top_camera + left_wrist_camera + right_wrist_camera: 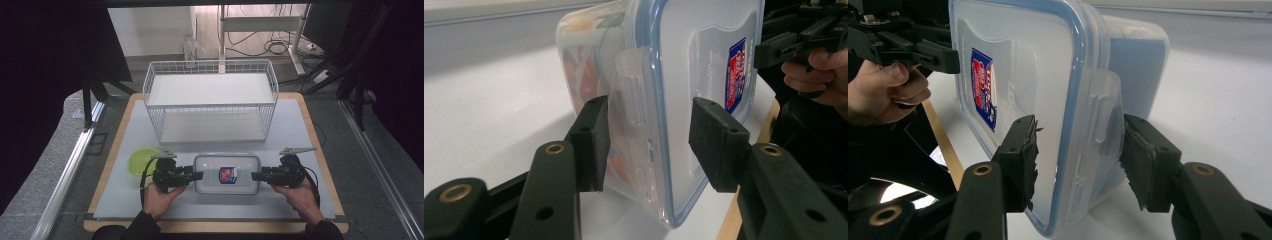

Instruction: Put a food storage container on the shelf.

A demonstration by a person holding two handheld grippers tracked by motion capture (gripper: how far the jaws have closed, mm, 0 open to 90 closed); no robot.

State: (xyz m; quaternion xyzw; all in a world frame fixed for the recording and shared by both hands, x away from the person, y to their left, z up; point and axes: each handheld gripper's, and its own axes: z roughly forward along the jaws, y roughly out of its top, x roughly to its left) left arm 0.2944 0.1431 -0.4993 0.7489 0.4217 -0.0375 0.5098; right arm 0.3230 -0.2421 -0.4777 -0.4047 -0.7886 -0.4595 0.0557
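A clear plastic container with a blue-rimmed lid and a red-and-blue label lies on the white mat, near the front edge. My left gripper reaches its left end and my right gripper its right end, each held level by a hand. In the left gripper view the left gripper straddles the container at its latch flap; one pad rests by the flap, the other stands a sliver off the lid. The right gripper straddles the container likewise, with a narrow gap at the lid.
A white wire basket stands behind the container, mid-table. A yellow-green round dish lies just left of my left gripper. The mat covers a wooden board; dark curtains and metal rails flank both sides.
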